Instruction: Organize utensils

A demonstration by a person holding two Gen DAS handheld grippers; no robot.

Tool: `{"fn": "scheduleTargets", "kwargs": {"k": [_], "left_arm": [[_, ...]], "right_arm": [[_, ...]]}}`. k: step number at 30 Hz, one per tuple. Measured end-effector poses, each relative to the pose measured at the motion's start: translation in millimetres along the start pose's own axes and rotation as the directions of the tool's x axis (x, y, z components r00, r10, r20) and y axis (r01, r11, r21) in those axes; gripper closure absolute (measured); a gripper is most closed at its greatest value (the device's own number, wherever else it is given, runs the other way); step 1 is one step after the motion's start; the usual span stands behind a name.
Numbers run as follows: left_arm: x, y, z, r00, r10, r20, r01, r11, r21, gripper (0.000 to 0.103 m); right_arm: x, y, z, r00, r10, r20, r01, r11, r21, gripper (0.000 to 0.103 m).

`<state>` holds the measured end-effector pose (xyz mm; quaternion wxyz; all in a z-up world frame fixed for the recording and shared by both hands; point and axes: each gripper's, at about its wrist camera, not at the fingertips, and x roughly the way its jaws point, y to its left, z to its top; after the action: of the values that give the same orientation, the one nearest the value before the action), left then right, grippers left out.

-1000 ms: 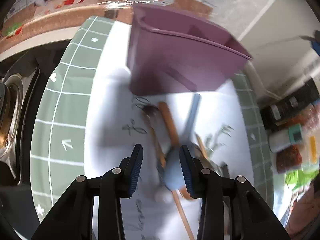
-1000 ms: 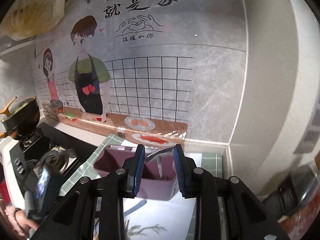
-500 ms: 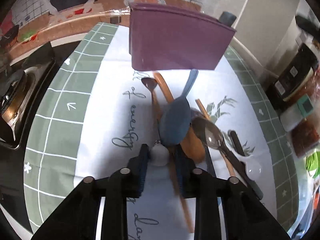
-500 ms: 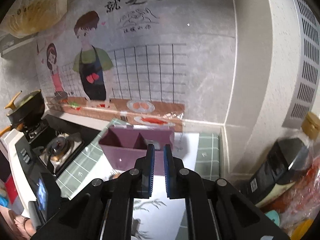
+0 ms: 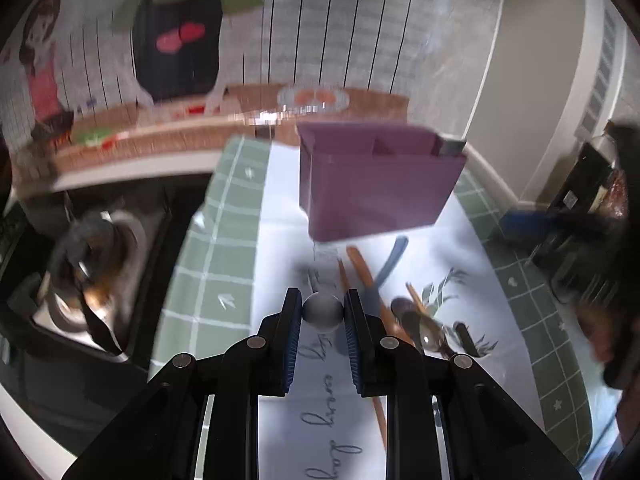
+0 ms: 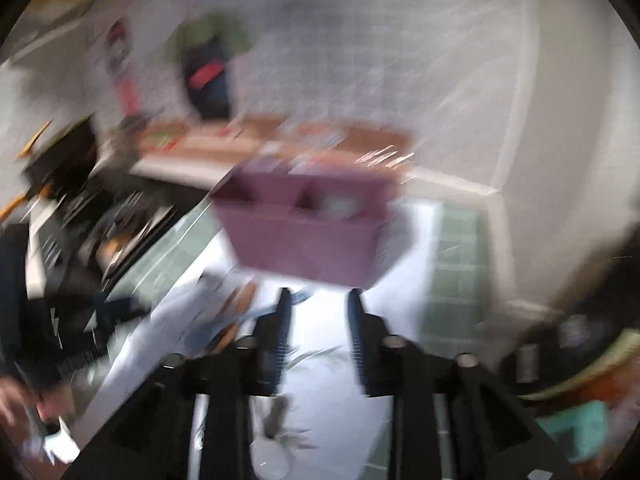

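Note:
My left gripper (image 5: 322, 314) is shut on the rounded grey-white end of a utensil (image 5: 322, 313), lifted above the white mat. The purple divided utensil holder (image 5: 376, 184) stands ahead of it; a dark handle (image 5: 450, 146) pokes from its right compartment. Several utensils lie on the mat to the right: a blue spatula (image 5: 390, 266), a wooden spatula (image 5: 366, 280) and a metal spoon (image 5: 428, 334). In the blurred right wrist view my right gripper (image 6: 316, 312) is open and empty, in front of the holder (image 6: 304, 236).
A gas stove (image 5: 92, 264) lies left of the green-checked mat (image 5: 216, 240). Bottles and jars (image 5: 580, 188) stand at the right. The tiled wall with cartoon decals is close behind the holder. A person's hand (image 6: 24, 396) shows at the lower left of the right wrist view.
My left gripper closed on the round-ended utensil and lifted it off the mat. My right gripper closed, then opened wide, and swung down toward the mat; its view is now blurred.

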<state>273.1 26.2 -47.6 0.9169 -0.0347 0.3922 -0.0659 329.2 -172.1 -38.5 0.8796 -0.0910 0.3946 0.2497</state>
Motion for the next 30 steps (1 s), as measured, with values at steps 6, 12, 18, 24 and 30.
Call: {"fn": "scheduleTargets", "kwargs": {"k": [6, 12, 18, 24, 30], "left_arm": [[-14, 16, 11, 1.000, -0.007, 0.013, 0.007, 1.000, 0.003, 0.081], [-25, 36, 9, 1.000, -0.007, 0.012, 0.008, 1.000, -0.028, 0.081], [-31, 51, 10, 1.000, -0.011, 0.014, 0.012, 0.997, -0.075, 0.081], [-33, 53, 10, 1.000, -0.021, 0.023, 0.024, 0.995, -0.096, 0.081], [-33, 52, 9, 0.999, -0.027, 0.023, 0.029, 0.994, -0.102, 0.081]], "right_arm": [[47, 52, -11, 0.994, 0.035, -0.107, -0.069, 0.940, -0.334, 0.045], [90, 77, -2, 0.990, -0.009, -0.142, -0.073, 0.822, -0.564, 0.043], [136, 75, 7, 0.960, 0.070, -0.271, -0.199, 0.850, -0.487, 0.038], [131, 36, 3, 0.923, 0.184, -0.339, -0.254, 0.951, -0.175, 0.037], [92, 52, -2, 0.908, 0.295, -0.296, -0.348, 0.926, -0.145, 0.038]]}}
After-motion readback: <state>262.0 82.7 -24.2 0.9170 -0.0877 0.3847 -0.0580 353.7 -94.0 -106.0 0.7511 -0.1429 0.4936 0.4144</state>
